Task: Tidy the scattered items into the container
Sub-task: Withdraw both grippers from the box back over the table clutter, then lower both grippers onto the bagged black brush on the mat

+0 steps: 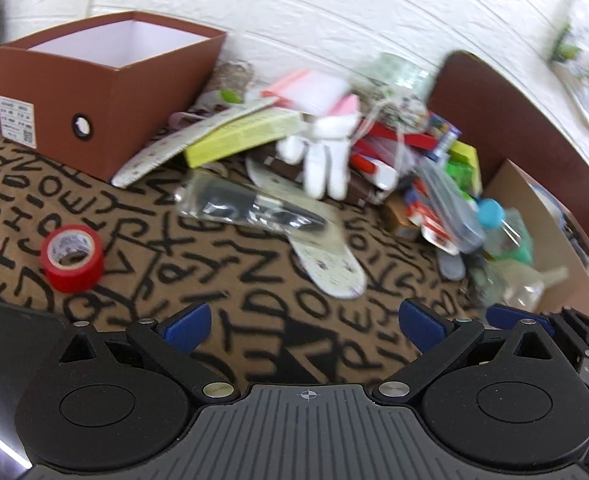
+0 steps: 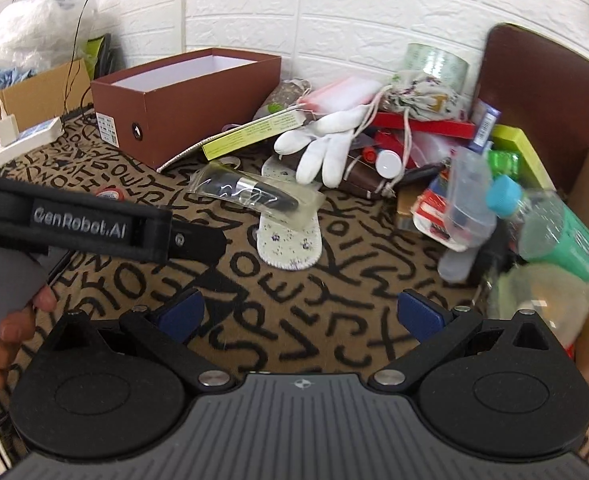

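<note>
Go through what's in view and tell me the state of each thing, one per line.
Left gripper: open, empty.
Right gripper: open, empty.
Brown box: lid off, looks empty.
Red tape roll: on its side, alone.
White glove: draped on the pile.
Bagged black item: lying across an insole.

Both grippers look the same: left gripper [image 1: 302,322] and right gripper [image 2: 299,314] have blue pads, black linkage arms with silver screws, ribbed grey base with a crosshair behind the jaws.

Matt brown cardboard box [image 1: 106,92], glossy red tape roll [image 1: 72,258], white cloth glove [image 2: 322,148]
</note>
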A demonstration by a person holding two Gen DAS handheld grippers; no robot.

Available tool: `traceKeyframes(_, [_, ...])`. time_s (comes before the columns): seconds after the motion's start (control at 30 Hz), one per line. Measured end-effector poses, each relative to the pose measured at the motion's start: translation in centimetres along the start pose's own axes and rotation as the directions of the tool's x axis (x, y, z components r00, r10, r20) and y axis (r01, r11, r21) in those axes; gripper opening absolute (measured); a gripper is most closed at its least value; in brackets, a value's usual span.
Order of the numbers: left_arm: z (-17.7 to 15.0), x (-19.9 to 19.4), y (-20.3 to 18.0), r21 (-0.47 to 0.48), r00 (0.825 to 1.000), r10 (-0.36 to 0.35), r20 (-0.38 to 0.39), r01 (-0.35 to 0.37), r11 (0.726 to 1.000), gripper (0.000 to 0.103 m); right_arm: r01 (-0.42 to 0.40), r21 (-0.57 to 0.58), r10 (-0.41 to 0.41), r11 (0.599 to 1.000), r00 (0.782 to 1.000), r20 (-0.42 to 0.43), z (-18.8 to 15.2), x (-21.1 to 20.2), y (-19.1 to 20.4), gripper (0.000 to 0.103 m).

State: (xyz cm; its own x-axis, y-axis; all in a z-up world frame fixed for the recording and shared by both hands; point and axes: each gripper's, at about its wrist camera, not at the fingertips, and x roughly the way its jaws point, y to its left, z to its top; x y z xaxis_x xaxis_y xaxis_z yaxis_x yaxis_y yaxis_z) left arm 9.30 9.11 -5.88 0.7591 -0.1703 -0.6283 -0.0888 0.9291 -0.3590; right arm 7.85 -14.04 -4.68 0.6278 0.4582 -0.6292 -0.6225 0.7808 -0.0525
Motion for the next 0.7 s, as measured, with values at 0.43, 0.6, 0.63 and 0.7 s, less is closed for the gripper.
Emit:
traceKeyframes(0.43, [3.3,4.6,4.2,-0.127,0.997,0.027,-0.067,-0.035,0.991,0.093,-0.076,-0.119,0.078,0.990,0.997,0.006,4.2,7.0,-0.2,0.096])
traceKeyframes(0.6, [4.7,5.7,5.0,-0.150,0.998,0.034,-0.060,-0.043,0.988,0.086,-0.120,-0.193,0.125,0.974,0.992,0.010,5.3,9.3,0.0,0.091])
traceKeyframes(0.63, [5.0,5.9,5.3,-0.162,0.998,0.037,-0.058,-0.046,0.986,0.085,-0.128,-0.209,0.132,0.970,0.991,0.008,5.5,9.7,0.0,0.090])
traceKeyframes(0.7, [5.6,6.3,5.7,-0.182,0.998,0.039,-0.052,-0.048,0.982,0.083,-0.143,-0.243,0.149,0.959,0.989,0.004,5.8,10.5,0.1,0.088])
